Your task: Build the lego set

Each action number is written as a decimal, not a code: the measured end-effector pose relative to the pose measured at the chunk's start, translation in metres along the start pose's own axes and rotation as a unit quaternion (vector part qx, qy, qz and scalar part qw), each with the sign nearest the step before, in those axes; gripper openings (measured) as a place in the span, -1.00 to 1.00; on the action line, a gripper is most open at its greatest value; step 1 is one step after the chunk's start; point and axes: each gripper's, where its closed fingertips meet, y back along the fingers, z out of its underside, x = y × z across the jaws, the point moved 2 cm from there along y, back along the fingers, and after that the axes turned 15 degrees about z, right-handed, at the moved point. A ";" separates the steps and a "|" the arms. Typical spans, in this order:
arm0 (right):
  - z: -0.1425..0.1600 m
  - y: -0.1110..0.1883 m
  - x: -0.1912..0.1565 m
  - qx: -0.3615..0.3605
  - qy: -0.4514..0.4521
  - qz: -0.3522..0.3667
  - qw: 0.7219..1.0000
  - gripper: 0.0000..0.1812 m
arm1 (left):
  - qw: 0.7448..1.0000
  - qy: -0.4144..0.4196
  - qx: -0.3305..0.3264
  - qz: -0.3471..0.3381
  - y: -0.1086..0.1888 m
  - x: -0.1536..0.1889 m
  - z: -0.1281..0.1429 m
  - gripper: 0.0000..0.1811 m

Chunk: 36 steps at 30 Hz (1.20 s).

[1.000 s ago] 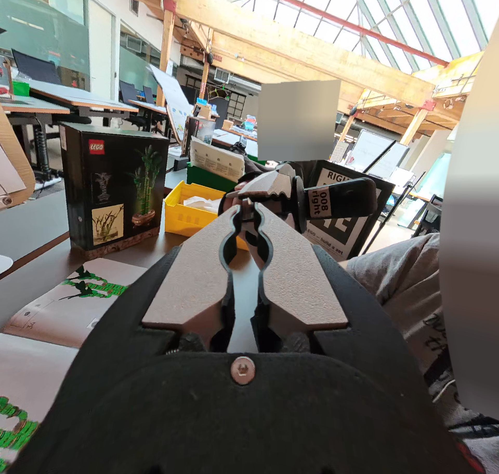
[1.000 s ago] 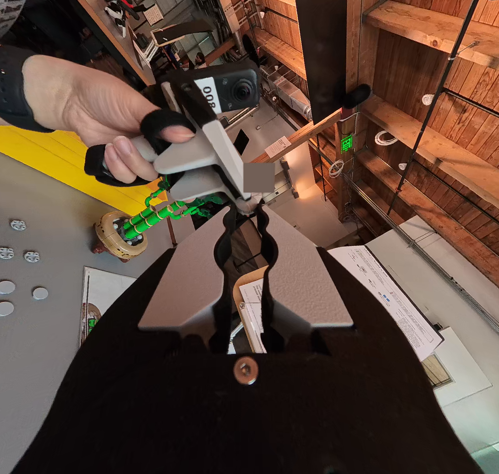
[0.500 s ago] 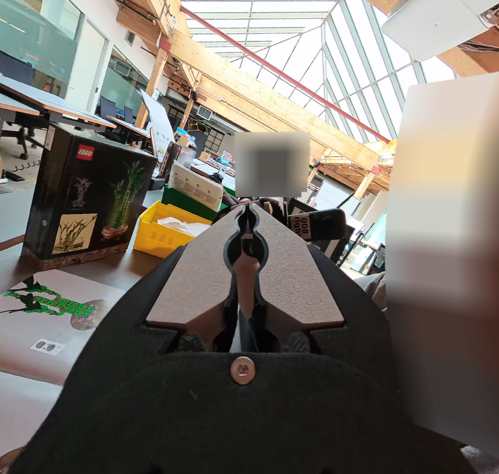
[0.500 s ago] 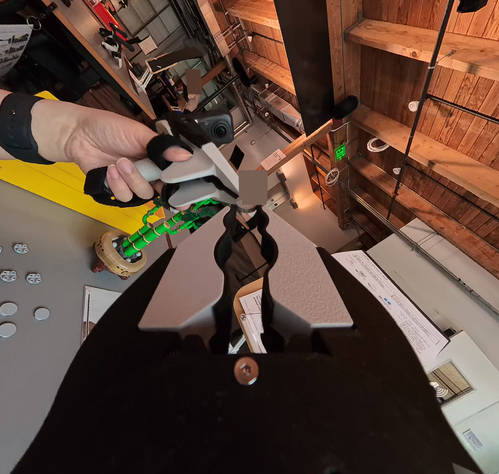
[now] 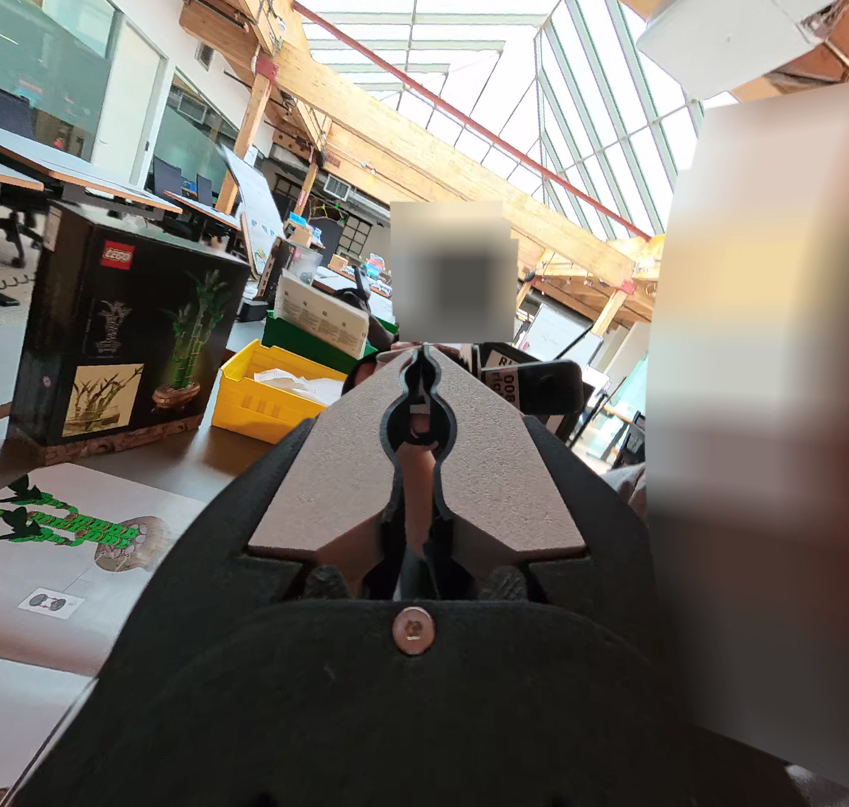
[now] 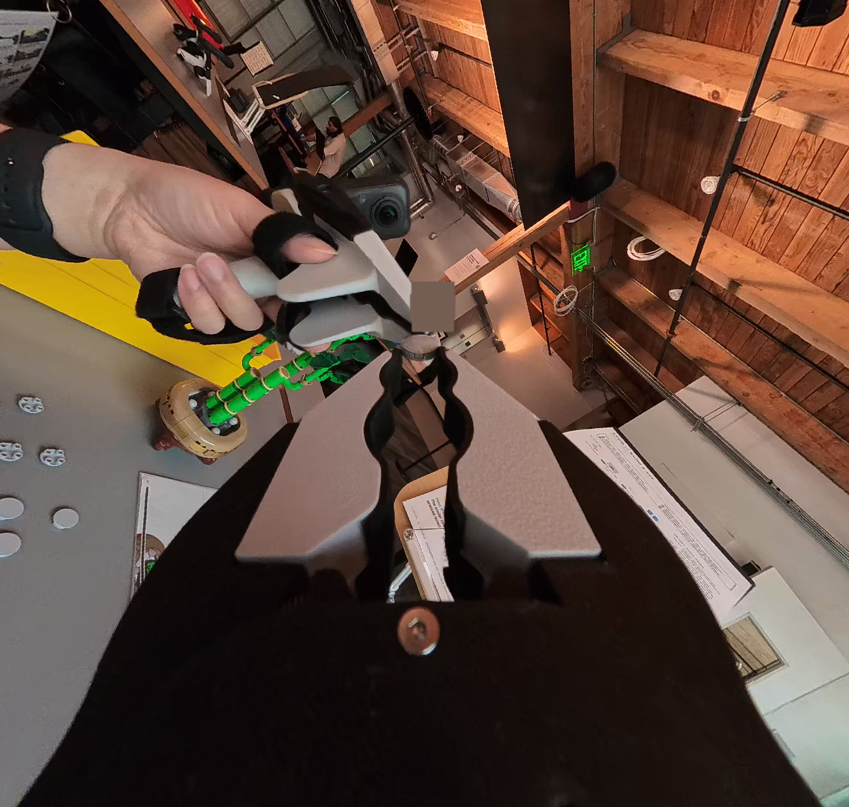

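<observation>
The green bamboo model (image 6: 250, 390) in its tan pot (image 6: 197, 426) stands on the grey table (image 6: 69, 624). My right gripper (image 6: 417, 356) is raised above it, tips closed on a small grey round piece (image 6: 416, 346). My left gripper (image 6: 406, 321), held in a hand (image 6: 151, 215), points its tips at that same piece, and a blurred patch hides the contact. In the left wrist view my left gripper (image 5: 422, 354) has its tips together, with nothing visible between them. The right gripper's camera (image 5: 537, 387) sits just beyond.
The set's black box (image 5: 124, 348), a yellow bin (image 5: 271, 394) and a green bin (image 5: 312, 346) stand at the back. The instruction booklet (image 5: 69, 537) lies in front. Several small round grey pieces (image 6: 53, 456) and flat discs (image 6: 64, 518) lie left of the model. Only a small space, under 4 cm, lies between the two pairs of fingers.
My left gripper's fingers have closed from a visible gap to tips touching. Both views have tilted upward. The right gripper still holds the small grey piece.
</observation>
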 end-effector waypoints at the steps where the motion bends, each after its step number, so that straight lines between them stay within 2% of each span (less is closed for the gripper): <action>1: 0.000 0.000 0.001 0.001 -0.002 0.002 1.000 -0.84 | 1.000 0.003 0.018 -0.003 0.004 -0.002 -0.005 -1.00; 4: -0.001 0.001 0.004 0.002 -0.006 0.004 1.000 -0.84 | 0.999 0.012 0.040 0.000 0.013 -0.003 -0.013 -1.00; 7: 0.001 0.002 0.006 -0.001 -0.002 0.006 1.000 -0.84 | 1.000 -0.004 0.017 -0.024 0.014 -0.006 -0.009 -0.98; 9: 0.001 0.002 0.007 -0.001 -0.006 0.005 1.000 -0.84 | 0.999 -0.014 0.006 -0.028 0.011 -0.007 -0.005 -0.89; 13: 0.003 0.000 0.001 0.002 -0.021 -0.004 1.000 -0.85 | 1.000 0.010 -0.022 0.010 -0.001 0.001 0.007 -0.69; 15: 0.005 -0.002 -0.004 0.005 -0.033 0.000 0.999 -0.85 | 0.999 0.026 -0.045 0.016 -0.004 0.001 0.014 -0.69; 21: 0.024 -0.013 -0.025 0.002 -0.079 0.025 0.997 -0.84 | 0.995 0.049 -0.079 -0.048 0.012 -0.016 0.020 -0.93; 26: 0.028 -0.018 -0.036 -0.001 -0.095 0.042 0.995 -0.84 | 0.990 0.068 -0.103 -0.068 0.025 -0.019 0.022 -0.92; 36: 0.030 -0.020 -0.042 -0.010 -0.097 0.040 0.994 -0.84 | 0.987 0.024 -0.122 -0.103 0.032 -0.020 0.018 -0.94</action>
